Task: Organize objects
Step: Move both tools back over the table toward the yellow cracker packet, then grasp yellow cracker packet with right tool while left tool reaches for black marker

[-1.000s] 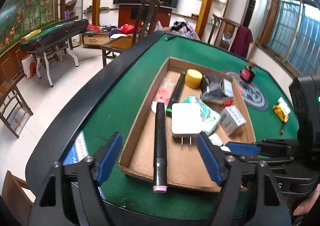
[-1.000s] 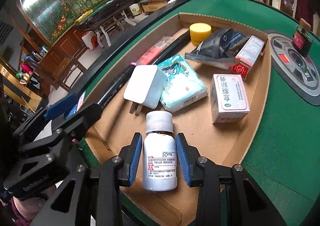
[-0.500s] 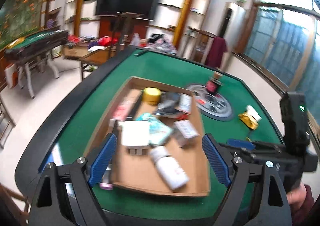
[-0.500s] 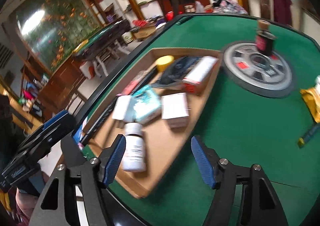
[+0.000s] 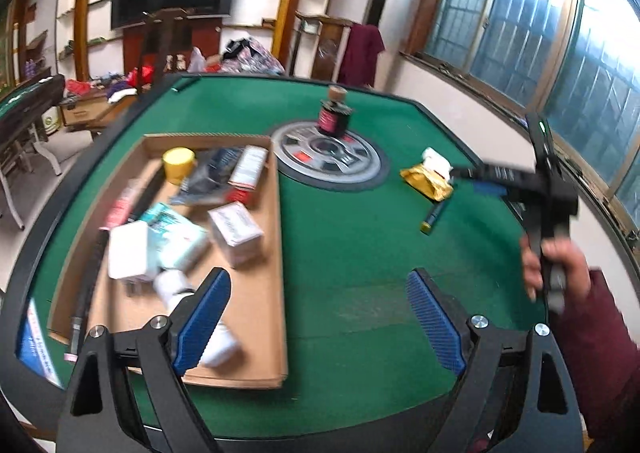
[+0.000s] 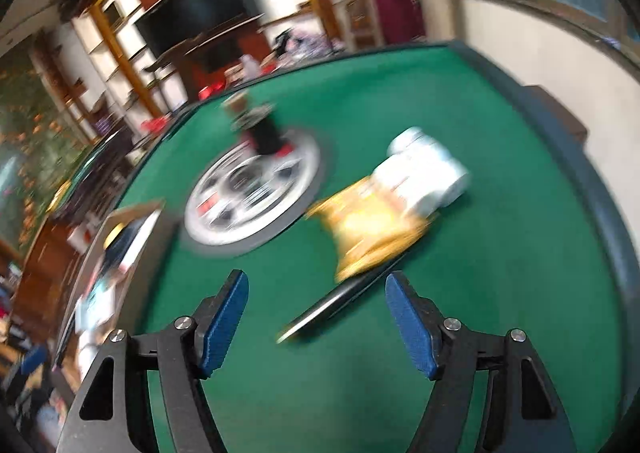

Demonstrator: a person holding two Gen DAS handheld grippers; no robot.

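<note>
A cardboard tray [image 5: 256, 333] lies on the green table and holds a white pill bottle [image 5: 176, 289], a white charger [image 5: 128, 249], boxes, a yellow tape roll [image 5: 179, 163] and a black marker [image 5: 86, 285]. My left gripper [image 5: 316, 319] is open and empty, above the tray's near right edge. My right gripper [image 6: 316, 317] is open and empty, just short of a dark pen [image 6: 340, 301] and a gold-and-white packet [image 6: 384, 213]. In the left wrist view the right gripper [image 5: 480, 181] is beside the packet [image 5: 428, 177] and pen [image 5: 434, 213].
A round grey dial panel [image 5: 328, 157] sits in the table's middle with a small dark bottle [image 5: 334, 115] standing on it. The table has a raised dark rim [image 6: 592, 181]. A blue card [image 5: 36, 345] lies left of the tray.
My right gripper let go of the white pill bottle in the tray, opened and swung right to the packet and pen. My left gripper also turned right, away from the marker.
</note>
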